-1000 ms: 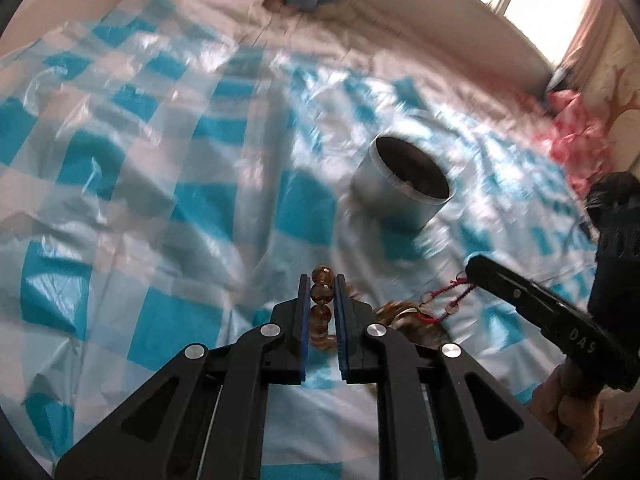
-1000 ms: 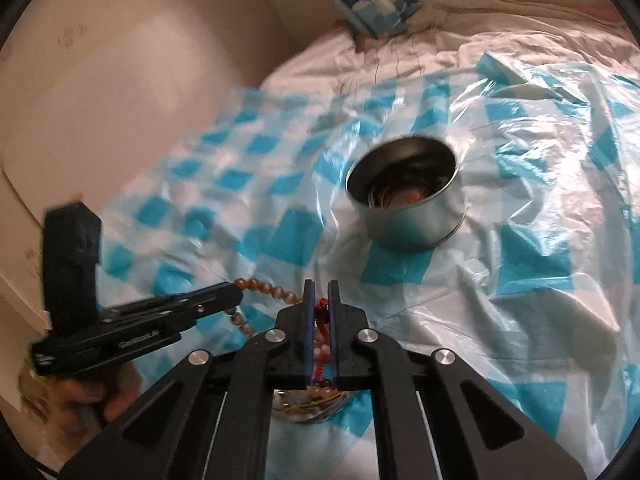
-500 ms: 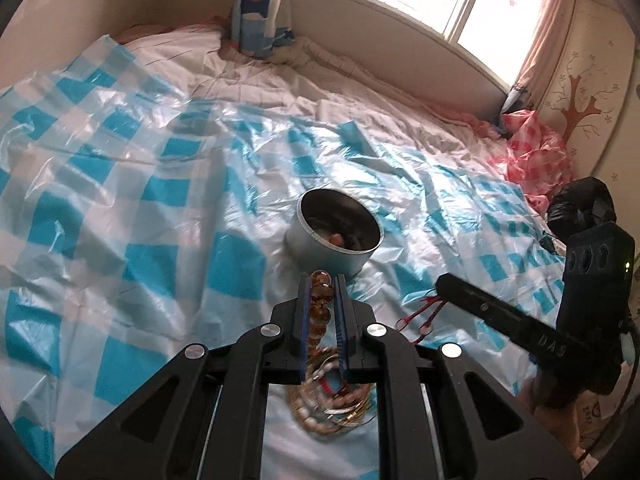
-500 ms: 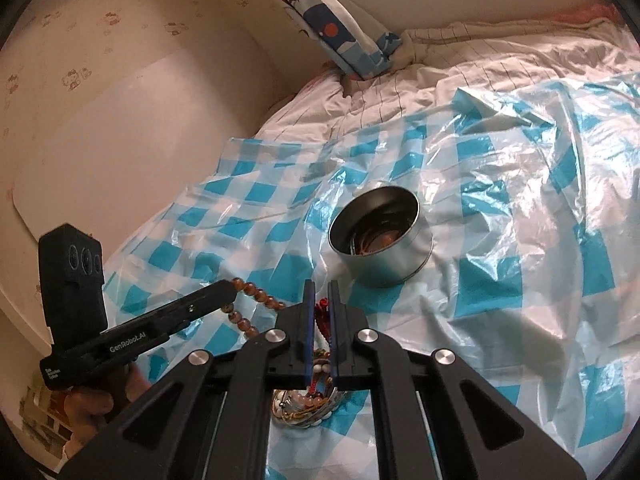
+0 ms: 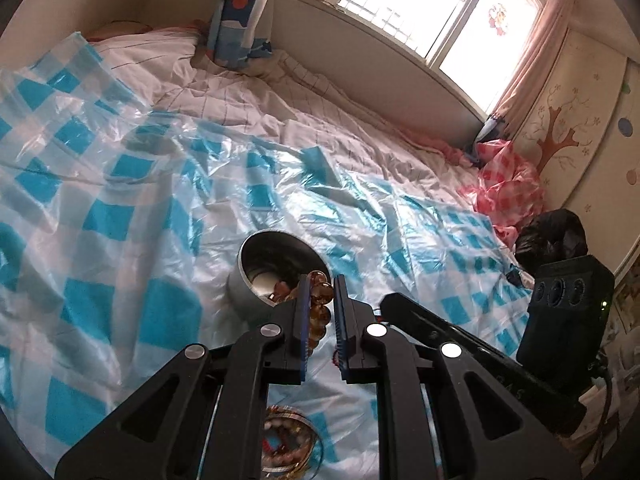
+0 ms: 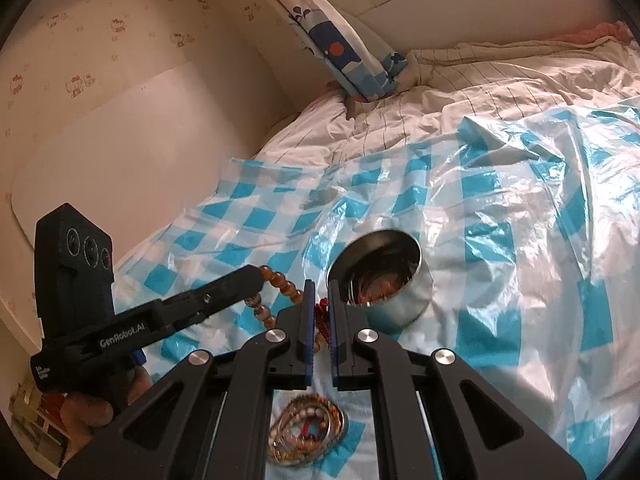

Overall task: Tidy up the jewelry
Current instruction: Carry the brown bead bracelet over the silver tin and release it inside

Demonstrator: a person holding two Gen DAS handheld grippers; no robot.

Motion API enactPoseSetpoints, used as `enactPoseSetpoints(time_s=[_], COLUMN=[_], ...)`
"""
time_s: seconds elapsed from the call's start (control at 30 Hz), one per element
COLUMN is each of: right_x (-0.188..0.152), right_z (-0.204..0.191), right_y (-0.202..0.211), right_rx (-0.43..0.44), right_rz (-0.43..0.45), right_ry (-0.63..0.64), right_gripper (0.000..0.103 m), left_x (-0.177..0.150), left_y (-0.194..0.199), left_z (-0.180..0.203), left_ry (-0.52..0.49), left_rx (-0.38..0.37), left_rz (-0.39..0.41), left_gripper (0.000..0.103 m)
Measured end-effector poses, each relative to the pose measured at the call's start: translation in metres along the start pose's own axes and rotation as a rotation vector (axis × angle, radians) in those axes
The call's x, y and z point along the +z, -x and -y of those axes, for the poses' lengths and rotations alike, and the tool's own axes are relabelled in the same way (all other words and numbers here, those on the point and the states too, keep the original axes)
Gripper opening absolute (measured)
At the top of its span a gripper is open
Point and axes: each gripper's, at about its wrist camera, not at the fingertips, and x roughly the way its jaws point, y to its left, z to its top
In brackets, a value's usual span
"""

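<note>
My left gripper (image 5: 320,284) is shut on an amber bead bracelet (image 5: 318,308) and holds it above the sheet, just short of the round metal tin (image 5: 256,256). From the right wrist view the left gripper (image 6: 258,276) shows with the amber beads (image 6: 280,284) hanging from it. My right gripper (image 6: 318,290) is shut on a red cord bracelet (image 6: 322,318), raised near the tin (image 6: 400,300), which holds some jewelry. A pile of bracelets (image 6: 308,432) lies on the sheet below both grippers; it also shows in the left wrist view (image 5: 286,444).
A blue-and-white checked plastic sheet (image 5: 120,216) covers the bed. A blue patterned pillow (image 5: 240,16) leans on the far wall. A pink checked cloth (image 5: 504,184) and a black bag (image 5: 552,236) lie at the right edge.
Both grippers have risen from the bracelet pile, each carrying its bracelet, and moved toward the tin. The pile has dropped lower in both views.
</note>
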Motion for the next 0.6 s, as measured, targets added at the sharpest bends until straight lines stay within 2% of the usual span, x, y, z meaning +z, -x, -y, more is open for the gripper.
enactPoseSetpoints(time_s=[0.37, 0.53, 0.6], right_x=[0.031, 0.039, 0.039], right_z=[0.01, 0.018, 0.025], right_y=[-0.029, -0.046, -0.059], right_rx=[0.009, 0.002, -0.002], right_rz=[0.029, 0.018, -0.008], right_ry=[-0.019, -0.033, -0.044], right_gripper=[0.007, 0.007, 0.007], left_x=[0.03, 0.034, 0.035], left_y=[-0.031, -0.047, -0.059], left_z=[-0.001, -0.006, -0.01], left_ry=[0.039, 0.066, 0.079], left_rx=[-0.046, -0.066, -0.04], left_rz=[0.011, -0.001, -0.034], left_gripper=[0.01, 0.01, 0.01])
